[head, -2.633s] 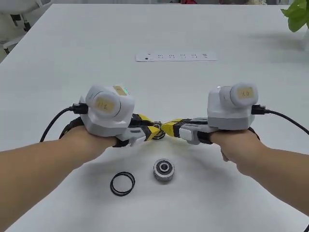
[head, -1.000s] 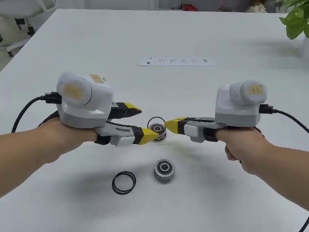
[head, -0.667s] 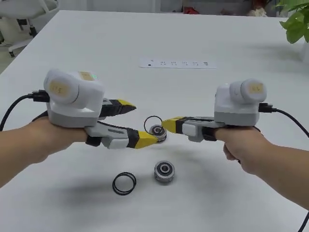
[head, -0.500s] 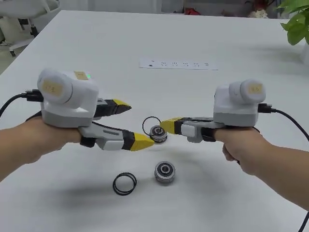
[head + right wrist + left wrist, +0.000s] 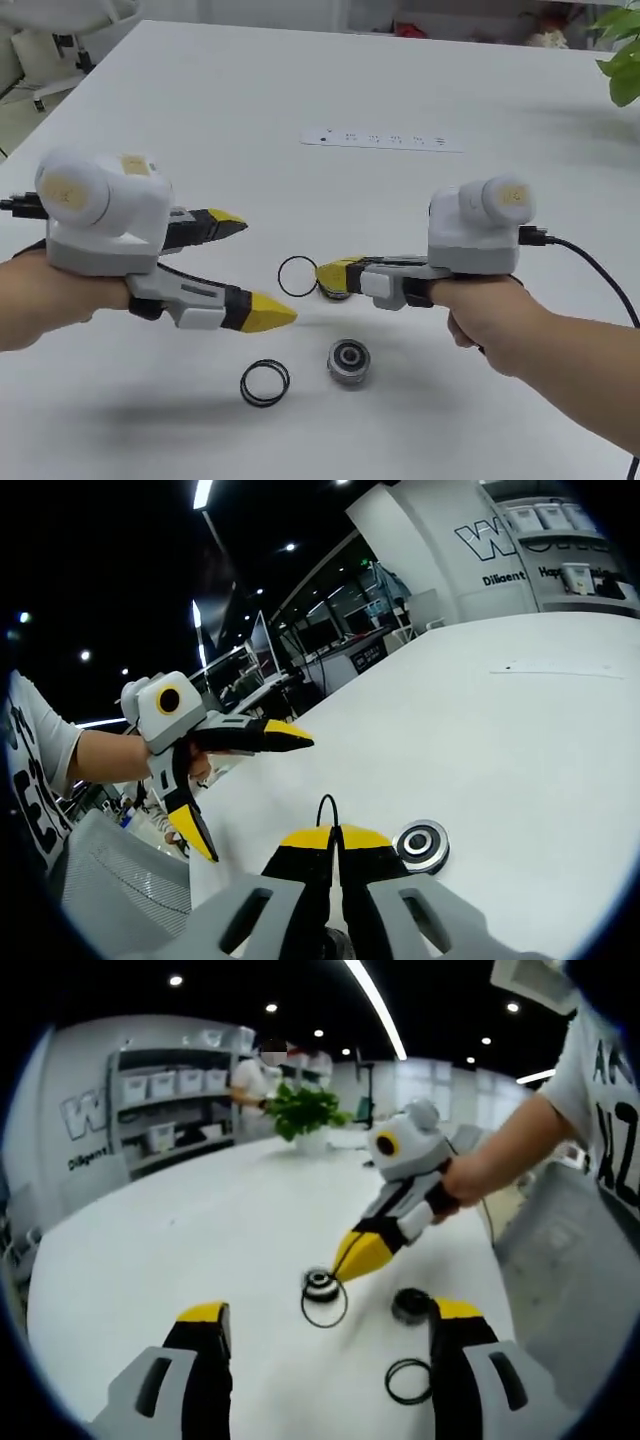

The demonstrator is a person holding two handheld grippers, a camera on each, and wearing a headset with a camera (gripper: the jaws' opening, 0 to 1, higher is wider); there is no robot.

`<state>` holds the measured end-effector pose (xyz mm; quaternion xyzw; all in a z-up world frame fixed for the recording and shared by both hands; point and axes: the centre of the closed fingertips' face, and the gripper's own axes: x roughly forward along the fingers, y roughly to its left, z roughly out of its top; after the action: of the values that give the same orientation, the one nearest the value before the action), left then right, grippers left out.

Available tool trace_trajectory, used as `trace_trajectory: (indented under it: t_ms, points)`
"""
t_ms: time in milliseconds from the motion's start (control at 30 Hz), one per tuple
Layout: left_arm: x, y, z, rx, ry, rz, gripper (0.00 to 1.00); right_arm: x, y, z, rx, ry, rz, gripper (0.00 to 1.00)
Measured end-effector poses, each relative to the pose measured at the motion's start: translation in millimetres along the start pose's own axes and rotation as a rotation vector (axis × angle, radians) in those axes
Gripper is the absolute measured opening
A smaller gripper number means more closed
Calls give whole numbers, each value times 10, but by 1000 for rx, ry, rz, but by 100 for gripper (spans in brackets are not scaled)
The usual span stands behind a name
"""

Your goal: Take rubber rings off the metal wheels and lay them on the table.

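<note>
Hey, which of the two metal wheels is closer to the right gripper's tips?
The farther wheel, right at the right gripper tips, beside a single ring. The other wheel lies apart, nearer the person, by the ring pair.

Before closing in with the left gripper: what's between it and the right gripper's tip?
One black rubber ring lies at the right gripper's tip; from there to the left gripper the table is bare, in the head view.

The left gripper [image 5: 262, 268] and right gripper [image 5: 322, 273] have rounded white-grey housings, black jaws tipped yellow, and a black cable [image 5: 585, 275] each. The white T-shirt [image 5: 600, 1100] carries dark lettering.
</note>
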<state>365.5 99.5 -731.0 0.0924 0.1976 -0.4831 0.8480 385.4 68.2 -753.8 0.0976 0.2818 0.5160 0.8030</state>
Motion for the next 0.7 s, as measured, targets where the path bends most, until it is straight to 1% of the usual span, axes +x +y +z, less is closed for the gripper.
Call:
trace_trajectory:
  t_ms: [100, 233, 467, 600, 700]
  points:
    - [-72, 18, -80, -5, 12, 11, 84, 63, 52, -51, 2, 15, 17, 0]
    - [-141, 35, -137, -8, 18, 26, 84, 136, 123, -135, 2, 41, 38, 0]
    - [-221, 65, -184, -16, 21, 46, 85, 223, 194, -233, 2, 74, 58, 0]
    - [-241, 62, -196, -20, 22, 49, 85, 261, 209, -289, -4, 96, 61, 0]
    - [-249, 55, -207, -23, 24, 46, 86, 285, 227, -336, -23, 113, 59, 0]
